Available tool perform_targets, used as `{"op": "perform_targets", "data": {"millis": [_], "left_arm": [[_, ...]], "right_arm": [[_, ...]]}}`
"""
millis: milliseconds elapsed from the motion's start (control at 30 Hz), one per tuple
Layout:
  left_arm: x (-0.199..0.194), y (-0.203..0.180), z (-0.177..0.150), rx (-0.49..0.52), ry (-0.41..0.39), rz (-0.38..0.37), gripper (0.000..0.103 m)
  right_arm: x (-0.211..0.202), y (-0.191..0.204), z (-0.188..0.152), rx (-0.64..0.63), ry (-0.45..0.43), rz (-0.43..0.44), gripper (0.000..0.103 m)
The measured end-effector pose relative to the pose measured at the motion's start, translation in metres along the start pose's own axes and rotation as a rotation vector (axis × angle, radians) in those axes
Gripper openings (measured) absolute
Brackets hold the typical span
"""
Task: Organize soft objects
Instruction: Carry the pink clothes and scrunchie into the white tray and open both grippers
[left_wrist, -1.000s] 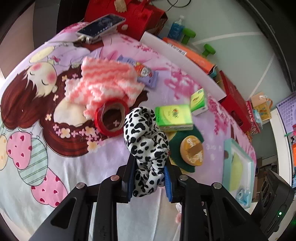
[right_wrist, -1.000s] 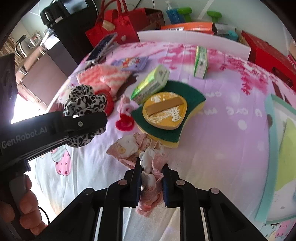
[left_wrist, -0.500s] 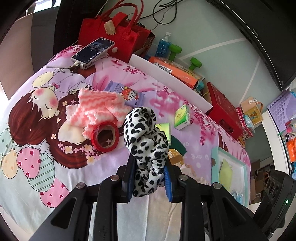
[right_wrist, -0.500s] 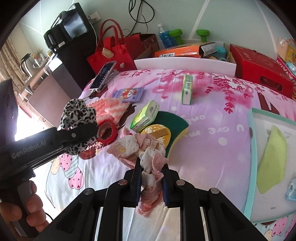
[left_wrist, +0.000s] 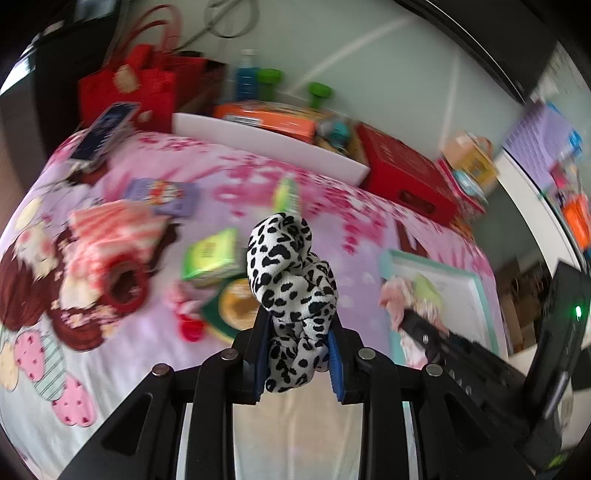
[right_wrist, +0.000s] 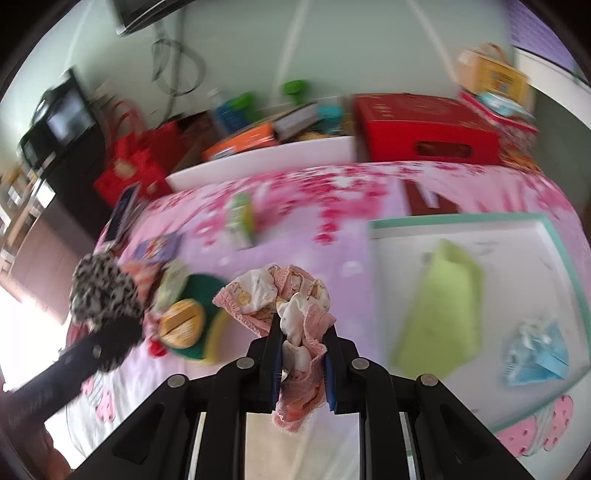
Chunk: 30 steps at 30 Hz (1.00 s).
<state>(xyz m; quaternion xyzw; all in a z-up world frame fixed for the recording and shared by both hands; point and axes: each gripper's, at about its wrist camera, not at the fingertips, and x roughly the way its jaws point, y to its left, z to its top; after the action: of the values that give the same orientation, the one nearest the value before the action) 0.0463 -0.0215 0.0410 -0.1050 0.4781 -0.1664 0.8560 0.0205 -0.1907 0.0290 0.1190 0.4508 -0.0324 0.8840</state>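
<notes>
My left gripper (left_wrist: 297, 354) is shut on a black-and-white spotted cloth (left_wrist: 288, 269), held up above the pink patterned bedspread; from the right wrist view that cloth (right_wrist: 103, 291) shows at the left. My right gripper (right_wrist: 301, 363) is shut on a pink printed cloth (right_wrist: 280, 291), also lifted; in the left wrist view it (left_wrist: 402, 299) hangs in front of the tray. A white tray with a teal rim (right_wrist: 509, 225) lies at the right and holds a green cloth (right_wrist: 439, 299) and a blue cloth (right_wrist: 535, 350). A pink-and-white striped cloth (left_wrist: 114, 232) lies at the left.
On the bedspread lie a red tape roll (left_wrist: 123, 284), green tissue packs (left_wrist: 210, 254), a yellow disc on a green sponge (right_wrist: 184, 321), a phone (left_wrist: 105, 129) and a purple packet (left_wrist: 162, 192). Red bags and boxes (right_wrist: 421, 129) crowd the far edge.
Both grippers have risen and swung to the right with their cloths, so the tray now fills the right of the right wrist view. The pictures are blurred by motion.
</notes>
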Motion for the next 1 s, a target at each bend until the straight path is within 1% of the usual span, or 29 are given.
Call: {"op": "perform_targets", "data": {"millis": [67, 167, 300, 467, 667, 733, 800, 867, 1000], "left_arm": [[0.005, -0.016, -0.002, 0.039, 0.014, -0.009, 0.029], [0.015, -0.04, -0.005, 0.093, 0.046, -0.022, 0.029], [0.03, -0.068, -0.005, 0.152, 0.094, -0.027, 0.029], [0.052, -0.098, -0.001, 0.195, 0.131, -0.044, 0.029], [0.087, -0.132, 0.0, 0.25, 0.164, -0.088, 0.029], [0.098, -0.145, -0.001, 0.284, 0.163, -0.086, 0.029], [0.108, -0.155, -0.002, 0.31, 0.16, -0.1, 0.029], [0.117, -0.163, -0.004, 0.325, 0.17, -0.116, 0.03], [0.134, -0.178, -0.004, 0.35, 0.156, -0.14, 0.03]], "right_arm": [[-0.003, -0.019, 0.004, 0.035, -0.006, -0.038, 0.019], [-0.005, -0.046, 0.008, 0.093, -0.013, -0.073, 0.019], [-0.011, -0.085, 0.013, 0.176, -0.032, -0.152, 0.019], [-0.016, -0.125, 0.013, 0.275, -0.051, -0.192, 0.019], [-0.021, -0.15, 0.011, 0.344, -0.086, -0.253, 0.019], [-0.021, -0.157, 0.009, 0.377, -0.101, -0.268, 0.019], [-0.023, -0.163, 0.008, 0.392, -0.116, -0.287, 0.019], [-0.025, -0.169, 0.008, 0.406, -0.134, -0.306, 0.02], [-0.026, -0.178, 0.005, 0.442, -0.158, -0.324, 0.02]]}}
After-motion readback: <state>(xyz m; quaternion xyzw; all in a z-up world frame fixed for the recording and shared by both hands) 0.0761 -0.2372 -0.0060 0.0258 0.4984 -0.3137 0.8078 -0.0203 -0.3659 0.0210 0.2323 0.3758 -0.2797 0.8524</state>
